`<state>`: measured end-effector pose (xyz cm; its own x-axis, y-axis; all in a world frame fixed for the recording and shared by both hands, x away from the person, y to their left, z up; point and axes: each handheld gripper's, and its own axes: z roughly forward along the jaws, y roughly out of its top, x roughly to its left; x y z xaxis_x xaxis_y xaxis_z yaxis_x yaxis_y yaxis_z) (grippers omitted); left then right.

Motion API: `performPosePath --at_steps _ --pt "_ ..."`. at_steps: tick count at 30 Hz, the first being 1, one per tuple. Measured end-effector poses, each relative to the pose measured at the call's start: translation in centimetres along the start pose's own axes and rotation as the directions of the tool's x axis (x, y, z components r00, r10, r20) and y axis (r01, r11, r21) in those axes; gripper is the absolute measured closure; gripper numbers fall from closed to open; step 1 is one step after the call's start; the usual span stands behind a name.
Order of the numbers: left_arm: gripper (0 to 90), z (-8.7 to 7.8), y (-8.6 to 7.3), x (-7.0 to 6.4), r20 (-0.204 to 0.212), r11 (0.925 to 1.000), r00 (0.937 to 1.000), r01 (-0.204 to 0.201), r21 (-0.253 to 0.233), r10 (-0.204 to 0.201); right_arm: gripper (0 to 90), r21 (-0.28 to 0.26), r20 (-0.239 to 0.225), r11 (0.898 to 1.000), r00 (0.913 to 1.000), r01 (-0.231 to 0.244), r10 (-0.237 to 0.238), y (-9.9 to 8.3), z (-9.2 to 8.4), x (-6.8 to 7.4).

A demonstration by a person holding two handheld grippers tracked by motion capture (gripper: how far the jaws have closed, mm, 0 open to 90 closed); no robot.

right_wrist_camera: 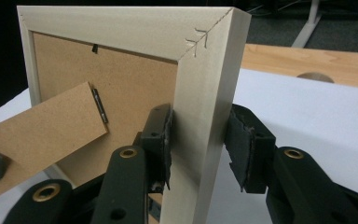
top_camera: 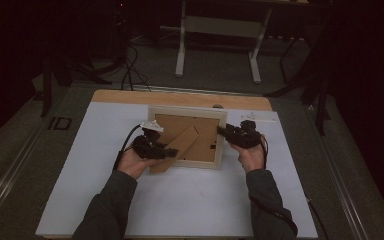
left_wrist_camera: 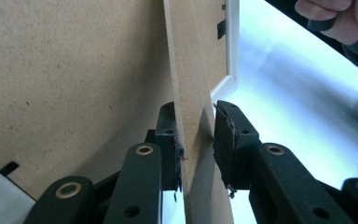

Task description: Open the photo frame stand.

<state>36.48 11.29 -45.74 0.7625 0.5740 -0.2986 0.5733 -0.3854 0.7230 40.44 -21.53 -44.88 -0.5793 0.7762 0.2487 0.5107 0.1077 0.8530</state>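
In the high view, a picture frame lies back side up on the white board near the middle of the table. Its brown stand slants across the back toward the left gripper, which comes in from the frame's left. The right gripper meets the frame's right rail. From above, neither pair of jaws can be read clearly.

The left gripper view gives what the top view cannot. The stand runs edge-on up between the two jaws. The left pad lies against it, while the right pad stands just off its other face with a thin gap showing. This gripper is therefore not quite pinching yet, with the stand between its pads. The frame's brown back lies to the left. Its pale rail and the other hand show farther off.

The right gripper view shows the pale rail standing between its jaws, near a stapled corner. The left pad touches the rail's inner face, and the right pad sits at its outer side. I cannot tell whether that pad presses. The stand hangs from a small hinge on the back.
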Motion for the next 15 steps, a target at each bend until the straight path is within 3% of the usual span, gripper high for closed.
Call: performPosePath --at_steps 15 --pt "75.1 0.35 0.34 0.15 -0.098 0.9996 0.9952 -0.002 -0.027 0.000 62.3 -0.038 -0.012 0.999 0.9994 0.031 -0.031 0.56 -0.88 0.17"
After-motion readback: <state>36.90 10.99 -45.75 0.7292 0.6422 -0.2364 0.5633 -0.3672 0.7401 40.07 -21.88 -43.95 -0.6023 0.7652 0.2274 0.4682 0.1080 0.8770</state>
